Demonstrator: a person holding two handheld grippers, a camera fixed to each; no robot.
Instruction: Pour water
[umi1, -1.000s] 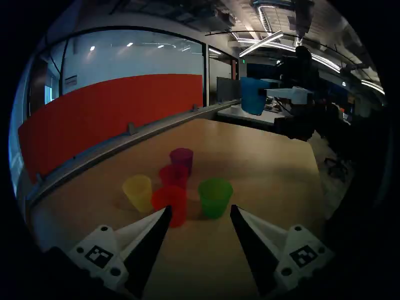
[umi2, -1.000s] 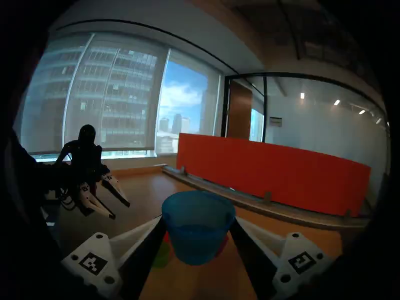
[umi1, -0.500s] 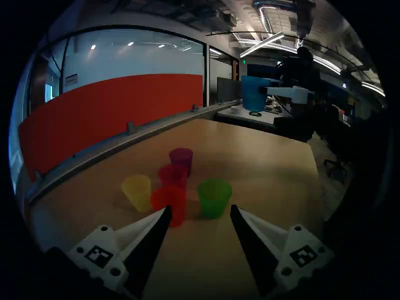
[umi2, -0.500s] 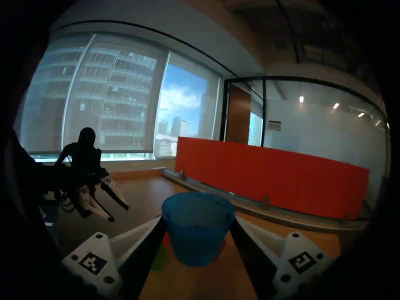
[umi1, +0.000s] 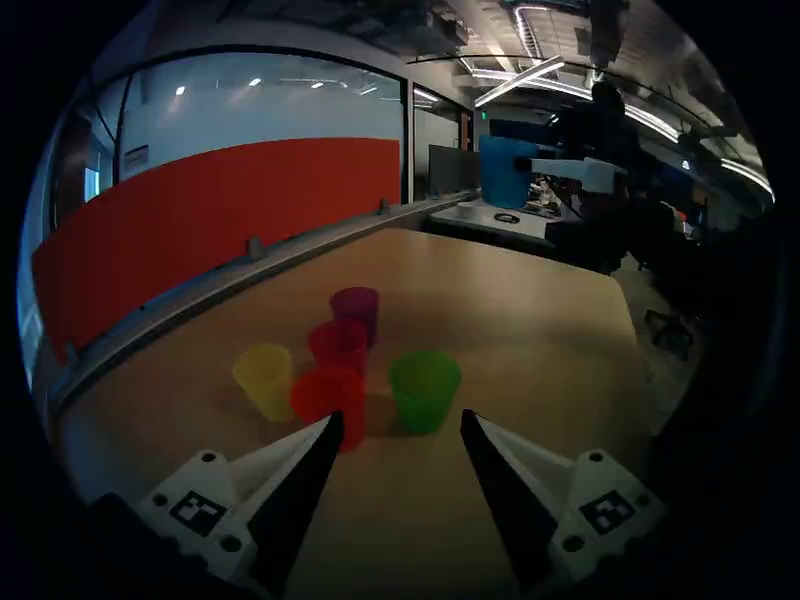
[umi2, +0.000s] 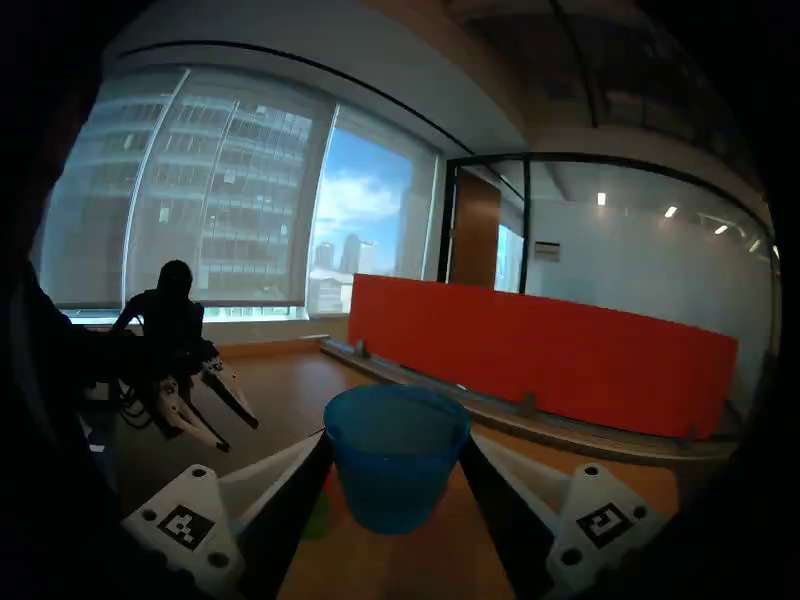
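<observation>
The right gripper (umi2: 397, 440) is clamped on a blue cup (umi2: 397, 485), one finger pressed to each side. It holds the cup upright in the air above the wooden table (umi2: 430, 565). I can't tell whether there is water in it. Seen from the left gripper view, that cup hangs high at the far end of the table, well apart from the other cups. The left gripper (umi1: 398, 425) sits low over the table with its fingers spread and empty, pointing at a close cluster of five cups. The green cup (umi1: 424, 388) stands nearest its right finger and the red cup (umi1: 328, 400) is just at its left fingertip. The yellow cup (umi1: 265, 378) is beside the red one, a darker red cup (umi1: 340, 345) is right behind it, and the purple cup (umi1: 355, 303) is farthest back. Each gripper finger carries a square black-and-white marker (umi1: 197, 510), a coded pattern rather than words. An orange partition (umi1: 220, 210) runs along the table's edge. On the glass wall above it hangs a small sign (umi2: 547, 250), too small to read.
</observation>
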